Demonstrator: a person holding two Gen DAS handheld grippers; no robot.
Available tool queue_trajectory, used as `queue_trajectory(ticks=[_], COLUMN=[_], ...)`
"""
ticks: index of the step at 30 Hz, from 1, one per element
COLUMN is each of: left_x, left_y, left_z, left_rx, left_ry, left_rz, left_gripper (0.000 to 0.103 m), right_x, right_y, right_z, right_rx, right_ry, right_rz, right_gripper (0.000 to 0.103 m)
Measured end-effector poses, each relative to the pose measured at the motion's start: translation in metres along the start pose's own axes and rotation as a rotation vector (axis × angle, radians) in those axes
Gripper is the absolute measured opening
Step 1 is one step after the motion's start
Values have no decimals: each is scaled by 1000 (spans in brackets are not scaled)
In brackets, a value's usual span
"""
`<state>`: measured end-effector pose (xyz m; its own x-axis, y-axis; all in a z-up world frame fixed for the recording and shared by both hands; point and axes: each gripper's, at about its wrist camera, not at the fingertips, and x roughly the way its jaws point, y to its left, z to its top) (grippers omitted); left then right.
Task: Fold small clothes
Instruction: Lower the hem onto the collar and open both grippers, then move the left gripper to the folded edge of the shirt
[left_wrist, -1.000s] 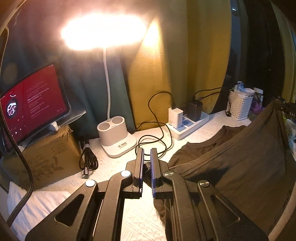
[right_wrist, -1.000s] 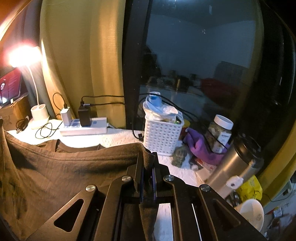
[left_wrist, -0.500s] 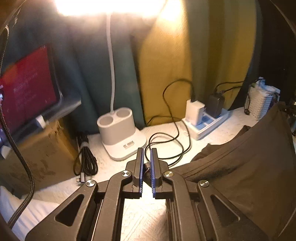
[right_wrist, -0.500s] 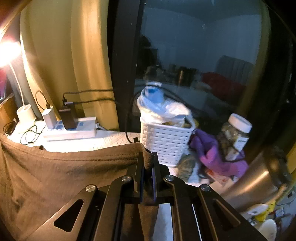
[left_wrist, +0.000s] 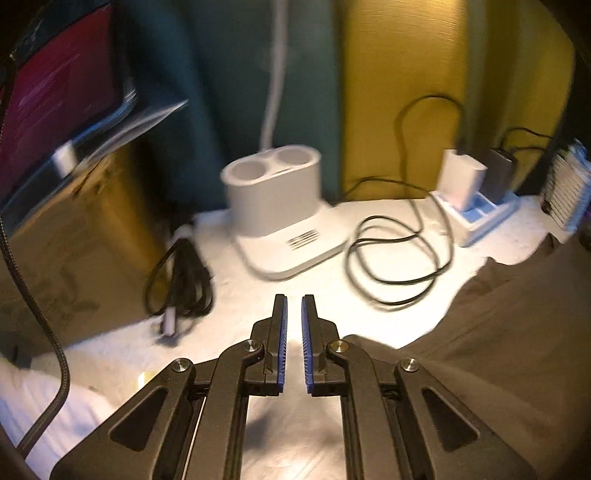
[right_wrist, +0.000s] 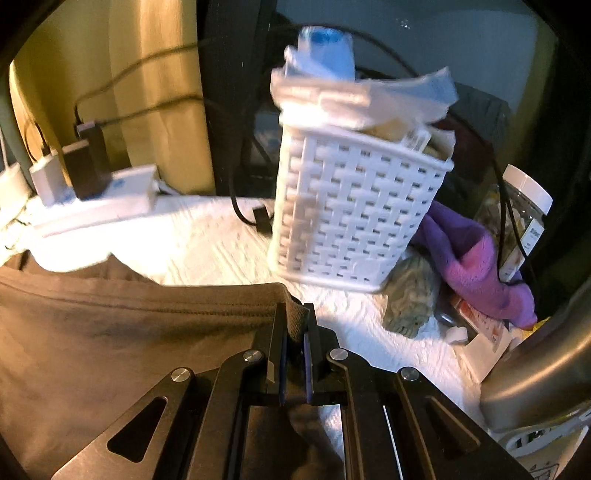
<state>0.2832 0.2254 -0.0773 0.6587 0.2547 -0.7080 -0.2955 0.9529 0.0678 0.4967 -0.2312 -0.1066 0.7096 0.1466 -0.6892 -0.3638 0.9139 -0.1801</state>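
A dark brown garment (right_wrist: 110, 339) lies on the white table cover (right_wrist: 207, 240). My right gripper (right_wrist: 294, 314) is shut on a corner of its hemmed edge, low over the table. In the left wrist view the same garment (left_wrist: 517, 332) spreads at the right. My left gripper (left_wrist: 293, 306) has a narrow gap between its blue-padded fingers (left_wrist: 282, 332) with nothing in it. The garment's edge lies just to its right, apart from the pads.
A white lamp base (left_wrist: 284, 214), coiled black cables (left_wrist: 399, 258), a cable bundle (left_wrist: 181, 284), a cardboard box (left_wrist: 66, 240) and a power strip (left_wrist: 480, 214) stand behind. A white woven basket (right_wrist: 354, 210), purple cloth (right_wrist: 476, 266), jar (right_wrist: 521, 221) and steel flask (right_wrist: 546, 369) crowd the right.
My left gripper has let go of the garment corner and its jaws parted slightly. Both grippers moved down and forward toward the table. The right still holds the edge.
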Motion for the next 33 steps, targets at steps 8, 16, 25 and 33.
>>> queue_trajectory(ticks=[8,16,25,33], left_x=[-22,-23,-56,-70], left_y=[0,-17,-30,-3], left_z=[-31,-67,-78,-107], left_rx=[-85,-110,-32,-59], left_ry=[82,131,107,171], left_rz=[-176,-314,-238,-76], left_gripper=[54,55,2,0], right_x=[3,-30,-70,-43], right_y=[9,-3,37,43], right_z=[-5,-9,-30,-51], right_rx=[-61,-43,-106,-83], right_ry=[0,-30,-40,70], right_rz=[-41,-62,54,44], right_gripper=[11,87,87,88])
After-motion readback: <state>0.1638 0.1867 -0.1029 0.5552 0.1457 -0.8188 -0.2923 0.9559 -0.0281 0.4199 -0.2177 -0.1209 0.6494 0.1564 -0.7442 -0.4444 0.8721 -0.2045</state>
